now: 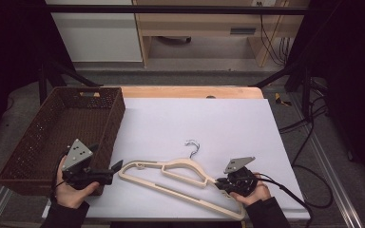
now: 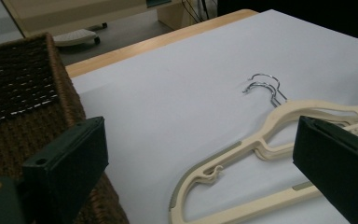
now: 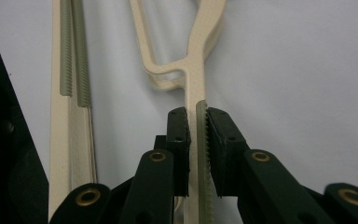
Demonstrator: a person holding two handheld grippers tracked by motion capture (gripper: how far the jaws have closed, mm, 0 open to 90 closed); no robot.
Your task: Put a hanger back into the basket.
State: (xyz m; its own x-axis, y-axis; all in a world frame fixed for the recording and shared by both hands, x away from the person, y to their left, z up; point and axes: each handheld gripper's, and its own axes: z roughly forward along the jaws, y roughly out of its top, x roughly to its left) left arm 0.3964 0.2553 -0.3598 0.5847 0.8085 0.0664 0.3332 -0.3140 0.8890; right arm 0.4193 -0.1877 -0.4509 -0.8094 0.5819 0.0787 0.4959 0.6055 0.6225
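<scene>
At the far left of the high view a dark brown woven basket (image 1: 52, 137) is sitting half over the table's edge, and its bare floor shows nothing inside, so if the job is to put the hangers away, as the layout suggests, no hanger has gone in yet. Just beside the basket's near corner, the person's left hand is holding the left gripper (image 1: 116, 167) low over the white sheet (image 1: 209, 118) that is covering the wooden table (image 1: 190, 91). Its jaws are standing wide apart with nothing between them; in the left gripper view they are framing the sheet and the near shoulder of the hangers, close to it but not touching.

Moving right, the cream plastic hangers (image 1: 180, 178) are lying flat in the middle of the sheet. Two chrome hooks (image 2: 263, 86) are showing one behind the other in the left gripper view, so at least two hangers are stacked together.

At the right, the right gripper (image 1: 218, 182) is pinching one arm of the stack: in the right gripper view its ribbed pads are closed narrowly on a thin cream arm carrying a grey grip strip (image 3: 200, 140).

So the work is looking early. The right end is gripped, while the left end is waiting to be taken, and the lift and transfer to the basket are not yet done.
</scene>
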